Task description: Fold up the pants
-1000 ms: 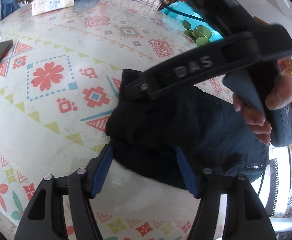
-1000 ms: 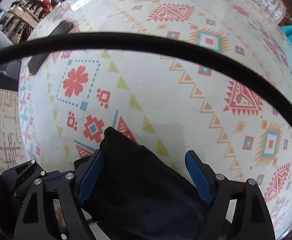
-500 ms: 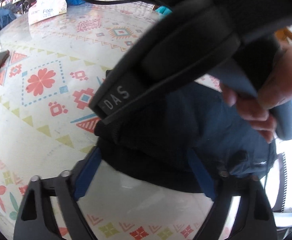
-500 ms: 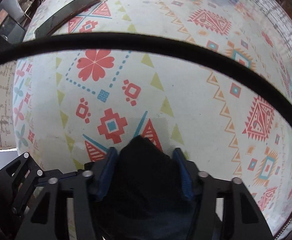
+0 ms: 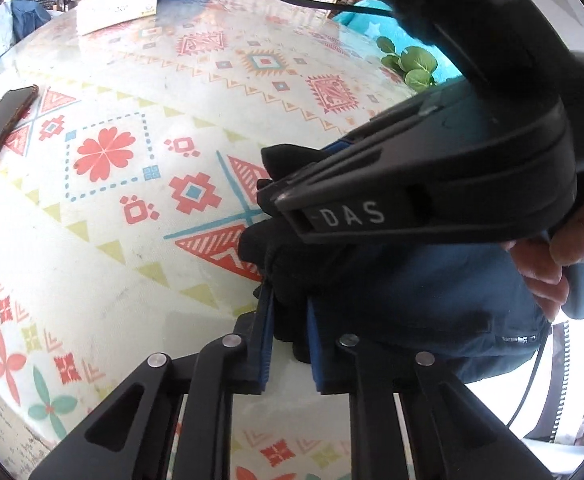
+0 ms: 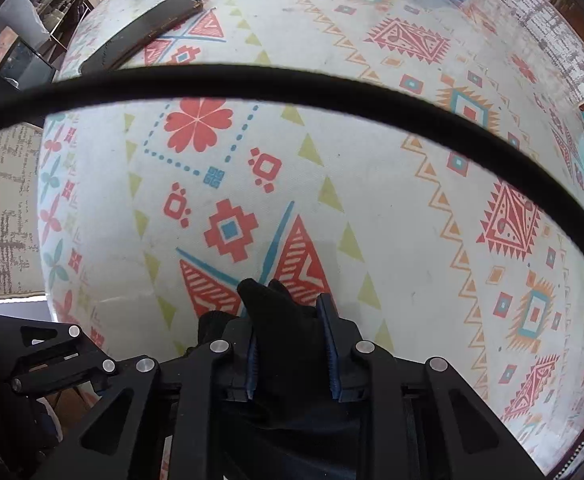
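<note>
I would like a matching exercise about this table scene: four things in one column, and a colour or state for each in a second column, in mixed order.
Things:
1. pants
2. phone
3. tissue pack
4. left gripper

Colour or state:
A. white, at the far edge of the table
B. shut on dark cloth
C. dark navy, bunched up
D. black, lying flat on the tablecloth

Pairs: 1-C, 2-D, 3-A, 4-B

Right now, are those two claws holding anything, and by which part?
Yes. Both hold the dark pants by bunched fabric at the same edge: the left gripper and the right gripper are each clamped on a fold.
</note>
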Demonstrator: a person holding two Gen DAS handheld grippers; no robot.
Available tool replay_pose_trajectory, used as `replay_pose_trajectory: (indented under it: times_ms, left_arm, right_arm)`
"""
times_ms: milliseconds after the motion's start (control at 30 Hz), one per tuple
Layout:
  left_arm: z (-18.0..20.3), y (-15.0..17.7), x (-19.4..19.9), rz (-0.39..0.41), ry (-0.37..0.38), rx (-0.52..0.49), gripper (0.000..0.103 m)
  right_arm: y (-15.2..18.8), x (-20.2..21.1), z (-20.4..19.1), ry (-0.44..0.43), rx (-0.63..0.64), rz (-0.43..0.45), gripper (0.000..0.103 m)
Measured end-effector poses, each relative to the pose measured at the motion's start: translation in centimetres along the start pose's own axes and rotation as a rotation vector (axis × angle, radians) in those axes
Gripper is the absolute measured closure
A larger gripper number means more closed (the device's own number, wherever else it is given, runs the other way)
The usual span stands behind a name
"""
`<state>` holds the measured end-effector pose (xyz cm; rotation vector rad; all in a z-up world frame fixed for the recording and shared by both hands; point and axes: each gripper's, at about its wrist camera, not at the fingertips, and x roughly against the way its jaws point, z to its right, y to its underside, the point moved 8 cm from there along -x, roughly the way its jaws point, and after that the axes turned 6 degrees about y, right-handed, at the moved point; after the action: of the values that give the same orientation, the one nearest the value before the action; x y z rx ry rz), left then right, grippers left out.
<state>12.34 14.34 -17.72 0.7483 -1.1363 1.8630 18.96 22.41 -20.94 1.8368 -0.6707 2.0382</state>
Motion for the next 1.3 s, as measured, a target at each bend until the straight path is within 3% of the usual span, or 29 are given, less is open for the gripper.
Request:
replay_pose_trajectory:
  times_ms: [100, 533, 900, 1300]
  left_arm:
    - [1.1, 1.7, 1.8, 0.033, -0.016, -0.003, 0.089]
    - [7.6, 2.3, 4.6, 0.113, -0.032, -0.028, 0.089]
    - [13.3, 4.5, 3.2, 0.097, -0.013, -0.078, 0.089]
    - [18.5, 6.3, -0.6, 0.048, -0.001, -0.149, 0.089]
  right_arm:
    - [1.6, 1.7, 0.6, -0.009, -0.001, 0.032, 0.076]
    - [7.9, 7.5, 1.8, -0.013, -0.030, 0.134, 0.076]
    - [13.5, 8.7, 5.3, -0.017, -0.104, 0.147, 0.076]
    - [20.0, 7.2, 10.2, -0.033, -0.232, 0.133, 0.076]
